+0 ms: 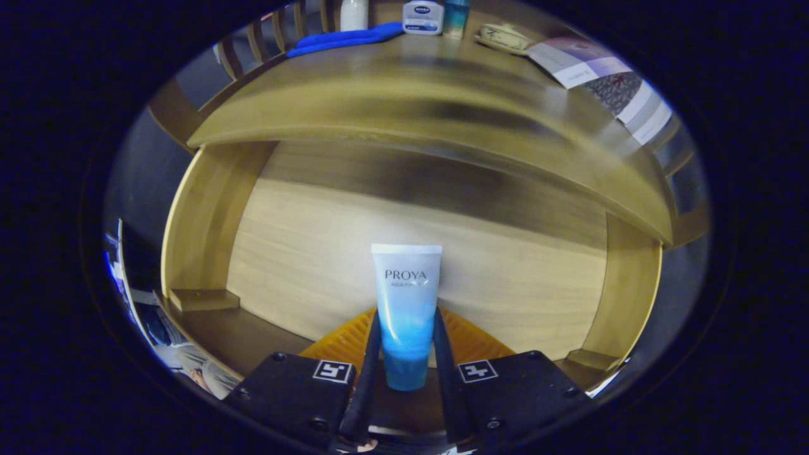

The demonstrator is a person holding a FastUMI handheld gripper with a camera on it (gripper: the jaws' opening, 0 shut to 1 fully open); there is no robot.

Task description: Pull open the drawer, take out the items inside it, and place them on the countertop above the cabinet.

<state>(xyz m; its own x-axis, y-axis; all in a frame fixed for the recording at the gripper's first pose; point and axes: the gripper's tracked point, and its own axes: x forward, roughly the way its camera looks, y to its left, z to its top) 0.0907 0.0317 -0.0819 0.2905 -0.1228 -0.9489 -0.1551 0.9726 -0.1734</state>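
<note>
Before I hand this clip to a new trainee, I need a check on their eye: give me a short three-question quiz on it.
1. True or false: the claw grips the tube.
2. What lies under the tube in the drawer: A an orange ribbed item, B a plate, C a book?
3. What blue thing lies on the countertop?

Key: 1 true. 2 A. 3 a blue cloth.

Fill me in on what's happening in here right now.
A hand-held gripper has both fingers pressed on a blue and white tube, holding it over the open drawer, with an orange ridged item below. On the wooden countertop above lie a blue cloth, a small jar and some leaflets.
</note>
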